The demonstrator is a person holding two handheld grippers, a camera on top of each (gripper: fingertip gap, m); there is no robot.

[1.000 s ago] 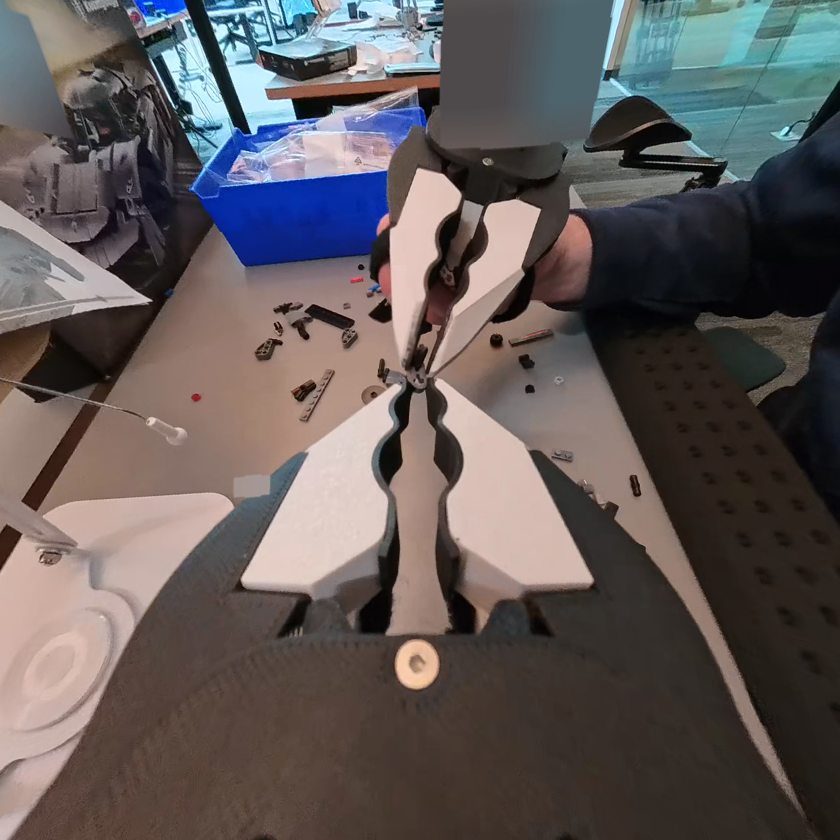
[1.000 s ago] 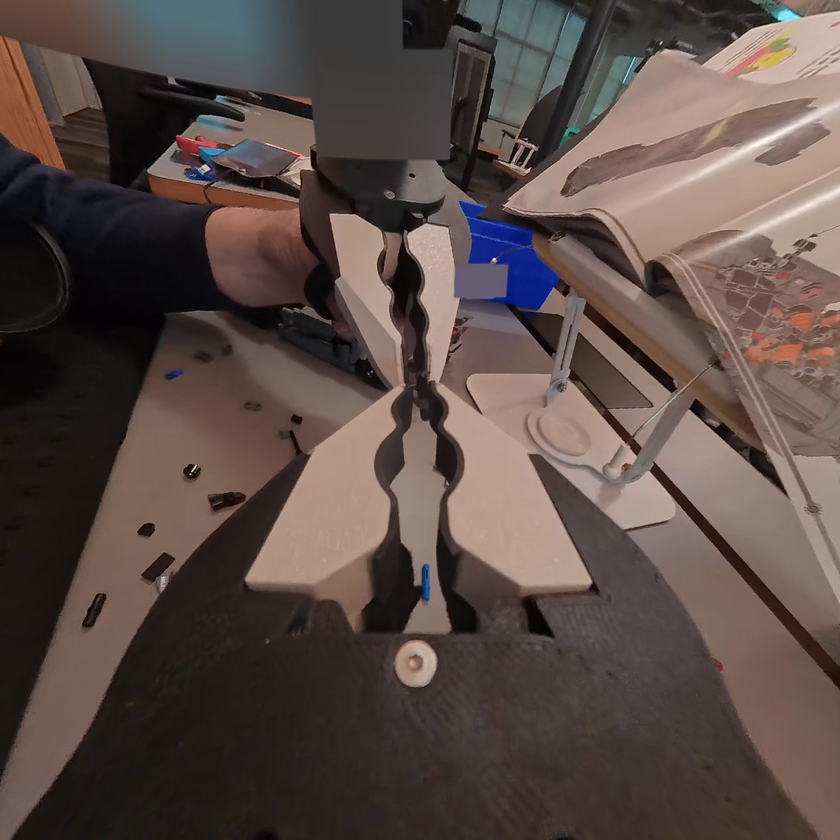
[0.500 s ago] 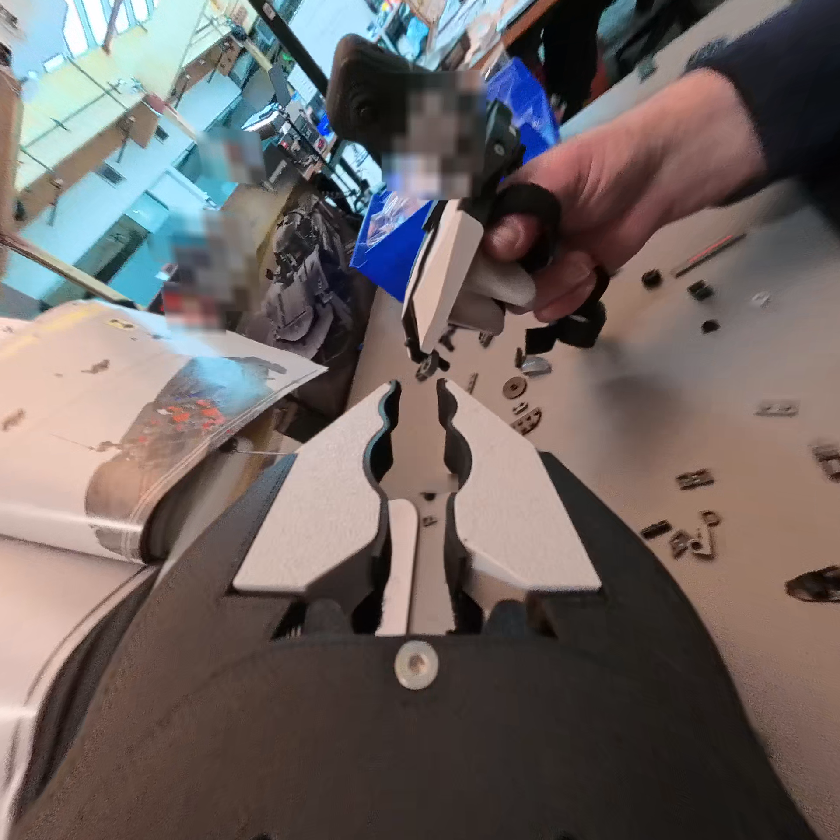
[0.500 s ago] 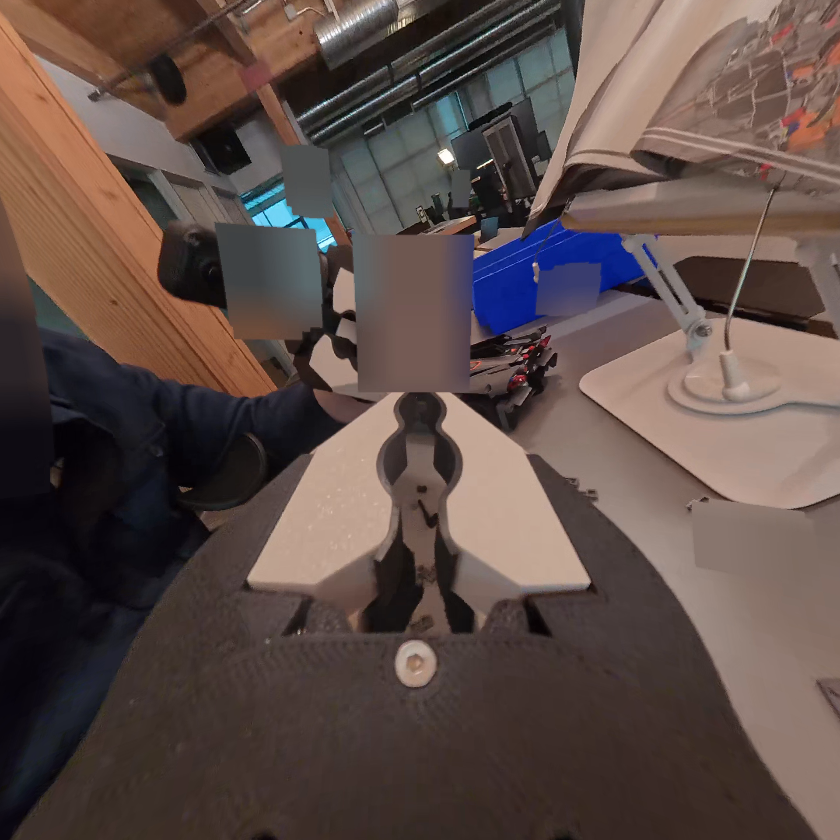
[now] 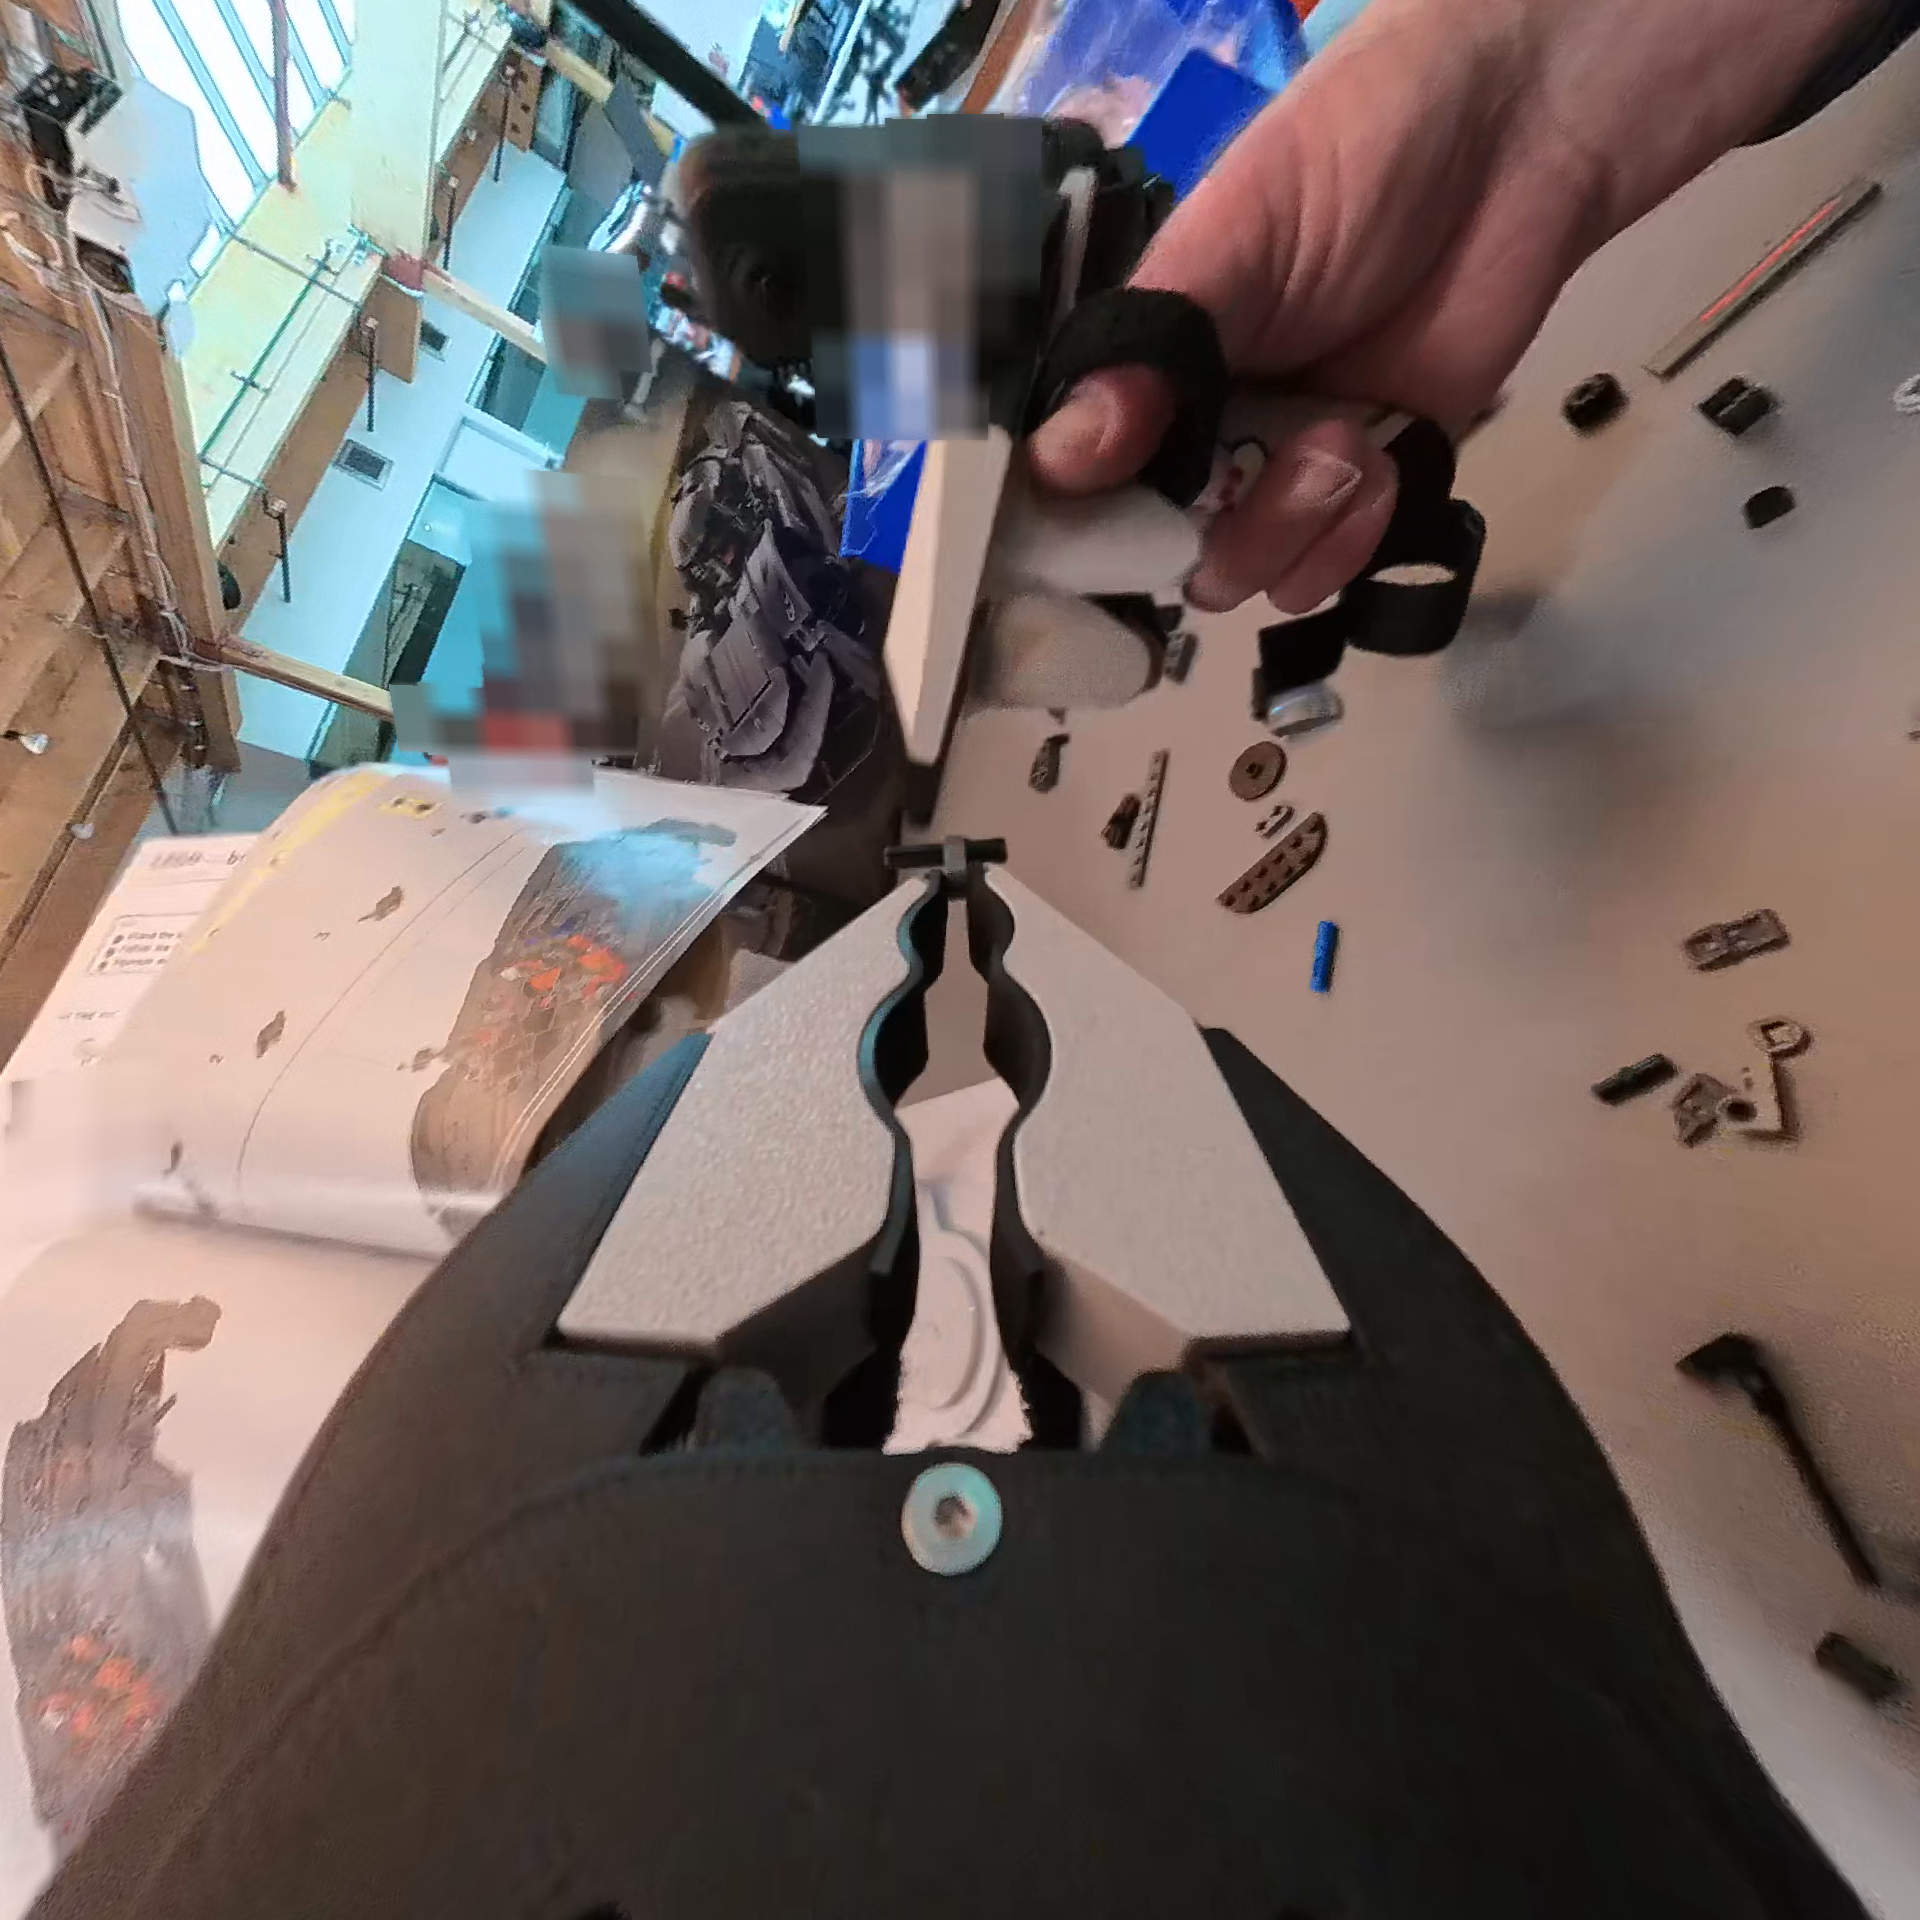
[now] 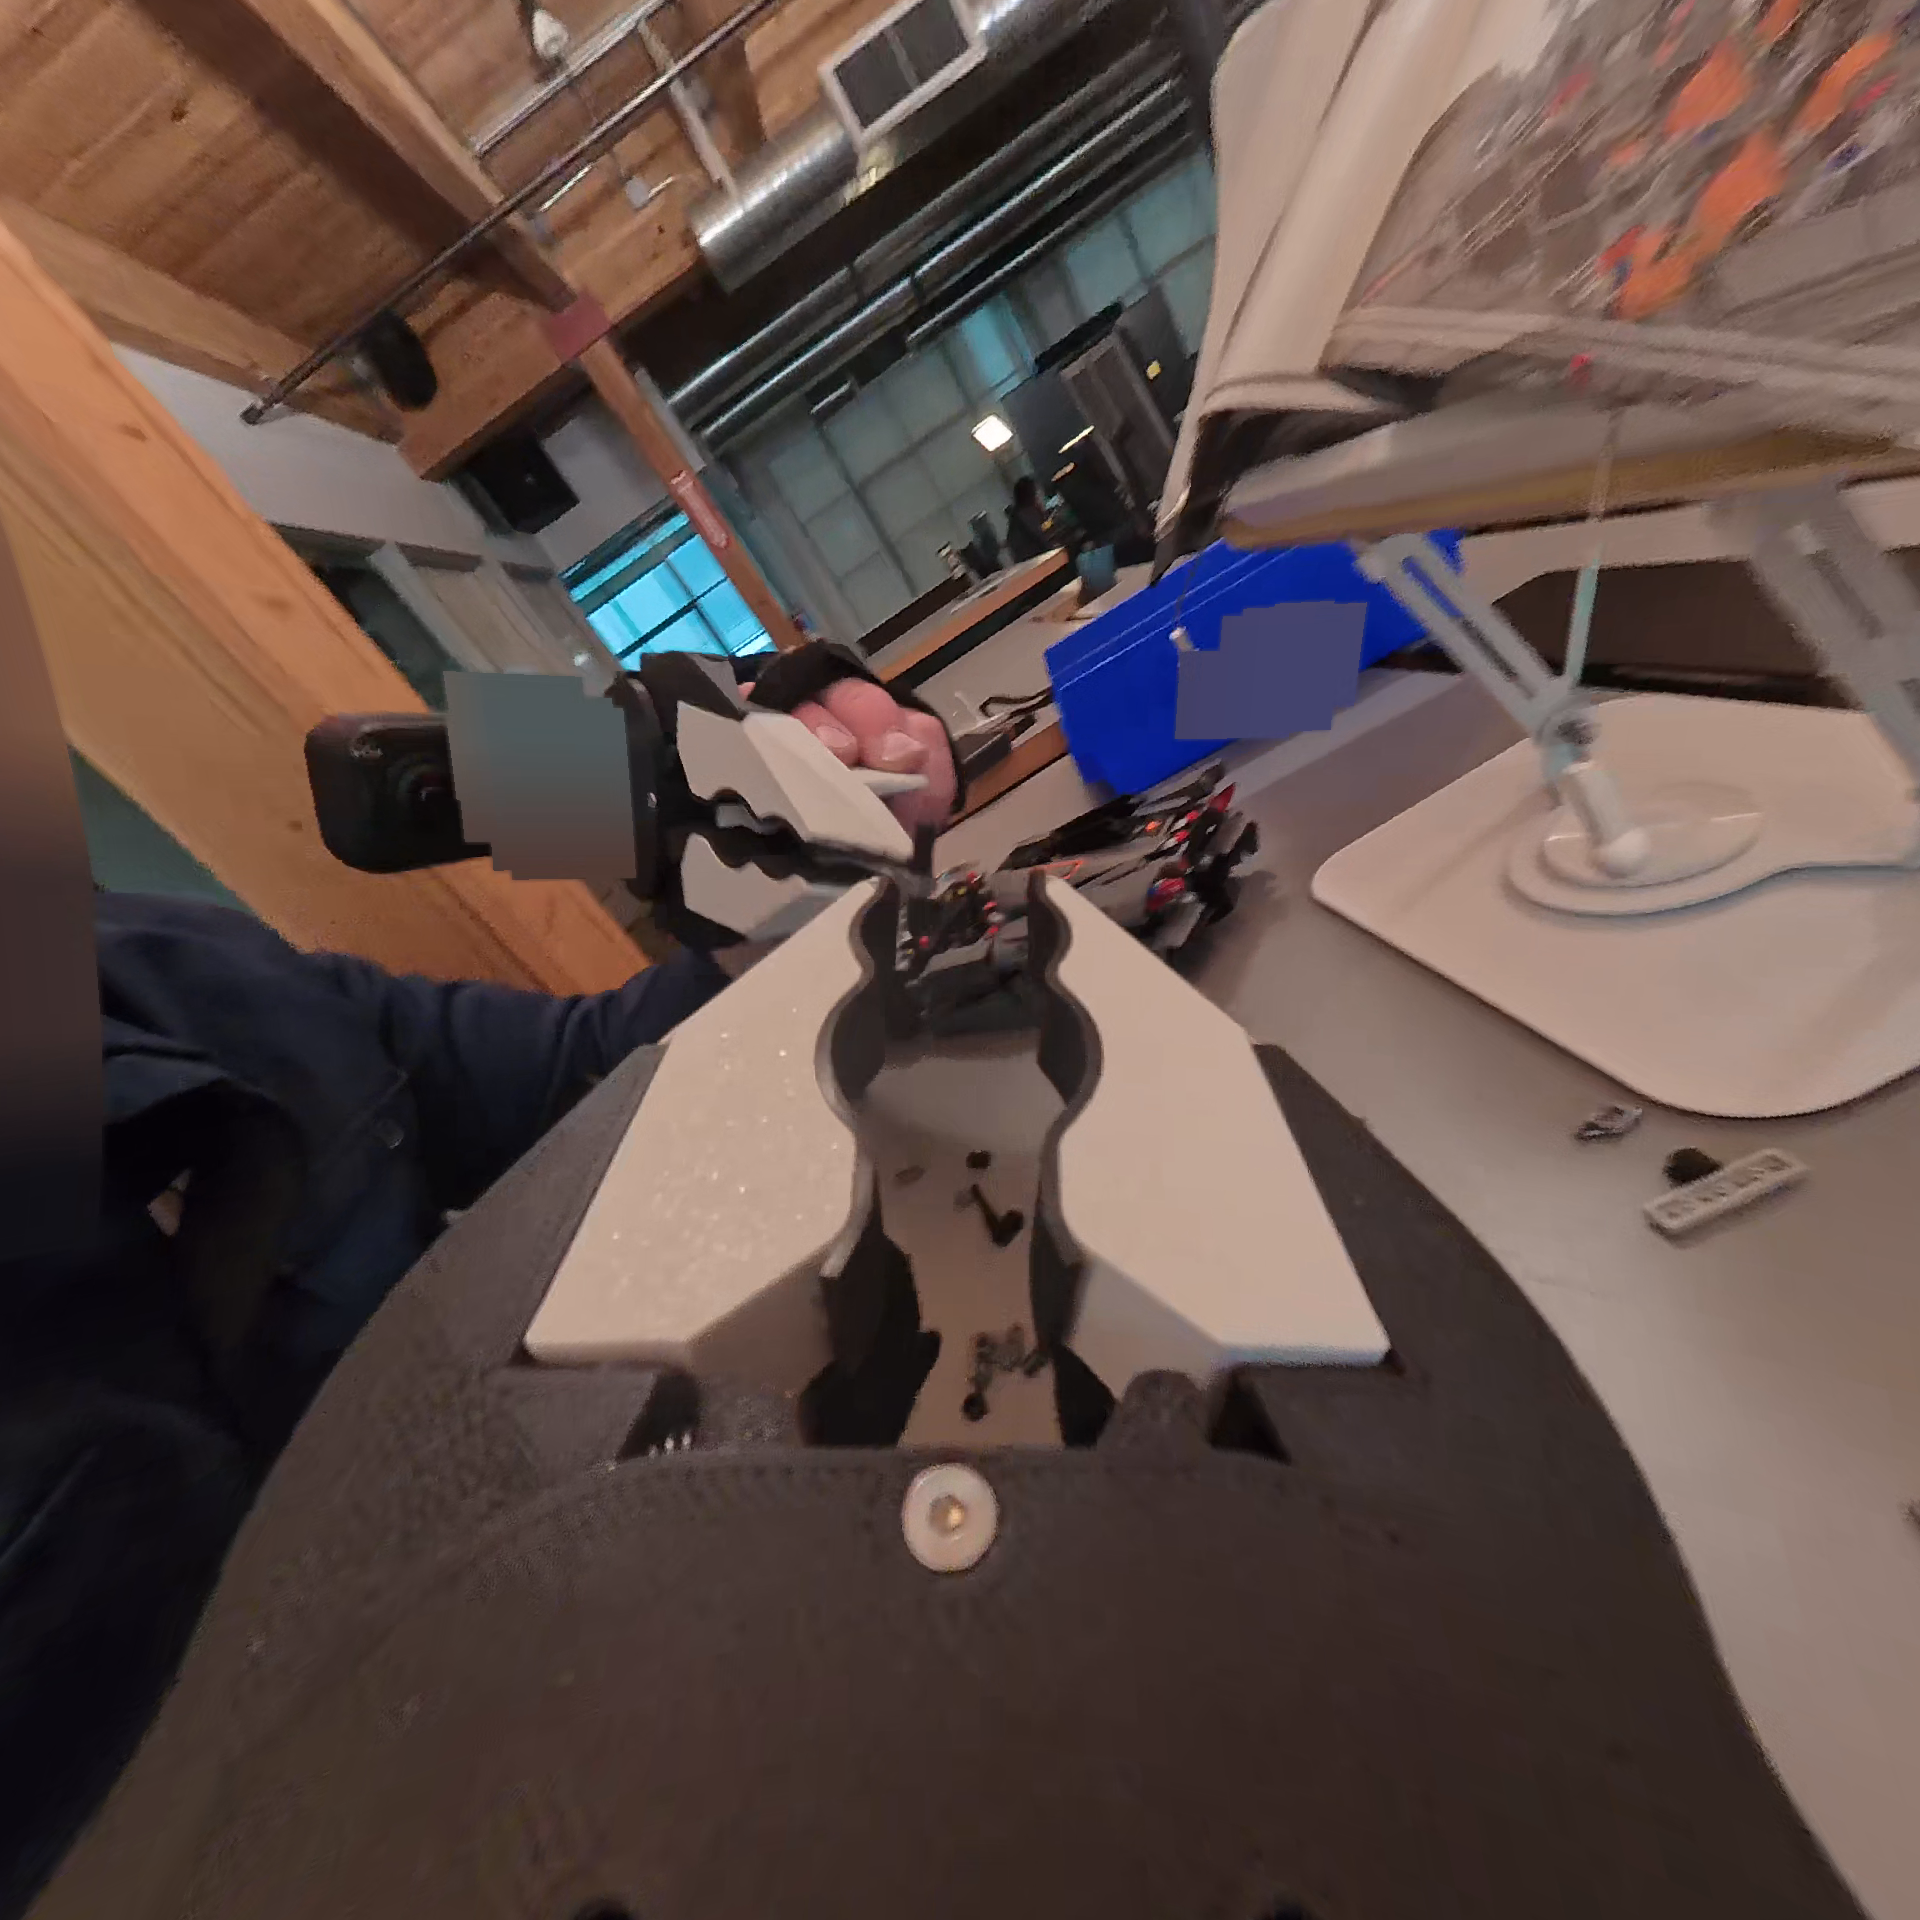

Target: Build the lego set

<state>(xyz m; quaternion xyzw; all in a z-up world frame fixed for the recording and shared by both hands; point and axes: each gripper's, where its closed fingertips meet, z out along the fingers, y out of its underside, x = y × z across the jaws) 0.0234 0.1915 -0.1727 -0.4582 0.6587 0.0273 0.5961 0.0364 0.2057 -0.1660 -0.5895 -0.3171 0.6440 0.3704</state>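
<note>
While my left gripper (image 5: 951, 883) pinches a small black T-shaped piece (image 5: 943, 854) at its very tips, my right gripper (image 6: 958, 894) stands wide and empty, just in front of the dark model (image 6: 1122, 883) on the table (image 6: 1558, 1299). Loose parts (image 5: 1278, 862) lie scattered to my left gripper's right; several are too blurred to tell apart, perhaps pins.

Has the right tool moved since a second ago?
Yes. In the left wrist view, the right tool has pulled up, away from the left tool, which grips the black piece.
</note>
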